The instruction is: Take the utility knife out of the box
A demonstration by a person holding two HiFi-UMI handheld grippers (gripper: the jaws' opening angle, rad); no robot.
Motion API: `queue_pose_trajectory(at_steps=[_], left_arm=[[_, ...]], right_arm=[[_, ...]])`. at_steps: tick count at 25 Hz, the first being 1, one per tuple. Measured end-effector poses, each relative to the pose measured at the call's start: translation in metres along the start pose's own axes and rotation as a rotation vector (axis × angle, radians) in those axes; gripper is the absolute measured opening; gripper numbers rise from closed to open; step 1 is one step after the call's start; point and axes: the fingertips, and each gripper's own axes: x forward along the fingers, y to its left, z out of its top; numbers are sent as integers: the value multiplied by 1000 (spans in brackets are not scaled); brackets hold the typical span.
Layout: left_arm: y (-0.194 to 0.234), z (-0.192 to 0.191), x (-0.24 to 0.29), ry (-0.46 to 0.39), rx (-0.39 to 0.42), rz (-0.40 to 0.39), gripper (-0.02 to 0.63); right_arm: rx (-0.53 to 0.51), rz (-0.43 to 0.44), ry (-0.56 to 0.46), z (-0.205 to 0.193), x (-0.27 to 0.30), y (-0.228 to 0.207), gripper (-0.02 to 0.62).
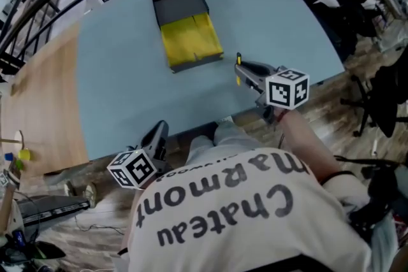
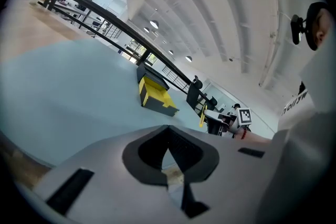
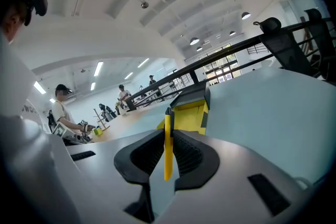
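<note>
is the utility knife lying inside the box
No, the utility knife is clamped upright between the jaws of the right claw, well clear of the box farther along the table.

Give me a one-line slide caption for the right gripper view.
Right gripper clamped on the yellow utility knife, held clear of the open box on the blue-grey table behind.

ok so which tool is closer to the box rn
Right. The right tool, gripping the utility knife, hangs over the table just off the near right corner of the box; the left tool sits back at the table's near edge, farther away.
</note>
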Motion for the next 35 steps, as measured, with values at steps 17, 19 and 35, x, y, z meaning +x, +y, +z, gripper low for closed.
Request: queue_pose_trajectory(at_steps=[17, 19, 35], left_arm=[[-61, -54, 5, 29, 41, -18, 3], [-75, -69, 8, 37, 36, -21, 3], [-179, -192, 10, 63, 2, -26, 3]], right_arm=[[134, 52, -38, -38, -92, -13, 75], [134, 64, -17, -50, -108, -13, 75], [90, 67, 74, -138, -256, -36, 74]])
